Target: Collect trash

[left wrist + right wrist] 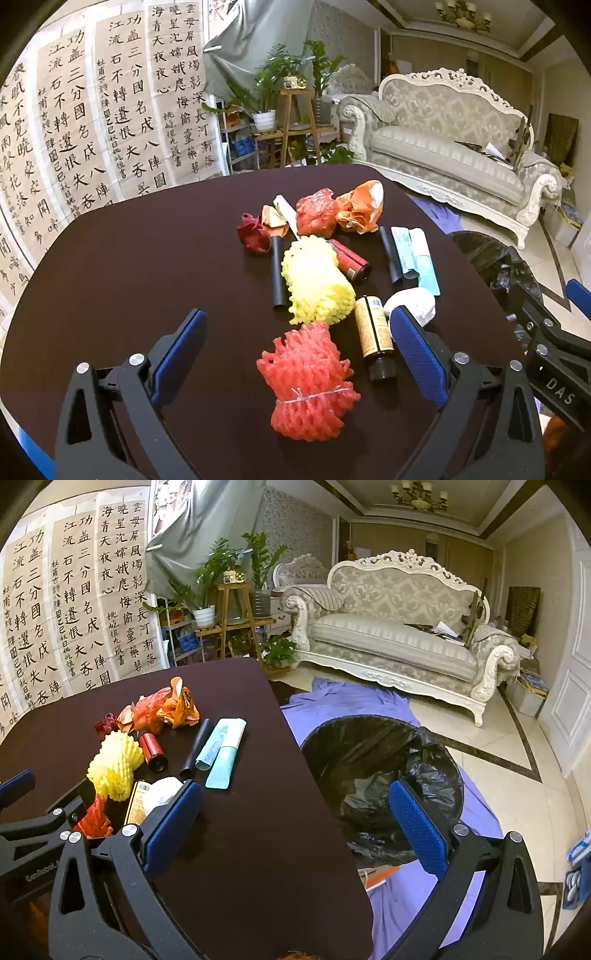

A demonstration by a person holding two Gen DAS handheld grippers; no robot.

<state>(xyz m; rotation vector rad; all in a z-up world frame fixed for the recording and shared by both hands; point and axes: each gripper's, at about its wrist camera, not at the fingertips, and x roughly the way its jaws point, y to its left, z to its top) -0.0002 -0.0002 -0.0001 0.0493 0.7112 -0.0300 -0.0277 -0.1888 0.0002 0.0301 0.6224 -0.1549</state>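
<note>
Right tool (pixel 295 827) above black-lined bin (pixel 369 746)

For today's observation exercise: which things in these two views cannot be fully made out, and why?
- Amber bottle, right wrist view: mostly hidden behind the white wad and a gripper finger; label print too small.
- Bin bag, left wrist view: cut off behind the table edge; contents unseen.
- Red foam net, right wrist view: largely hidden by the left gripper's frame.
</note>
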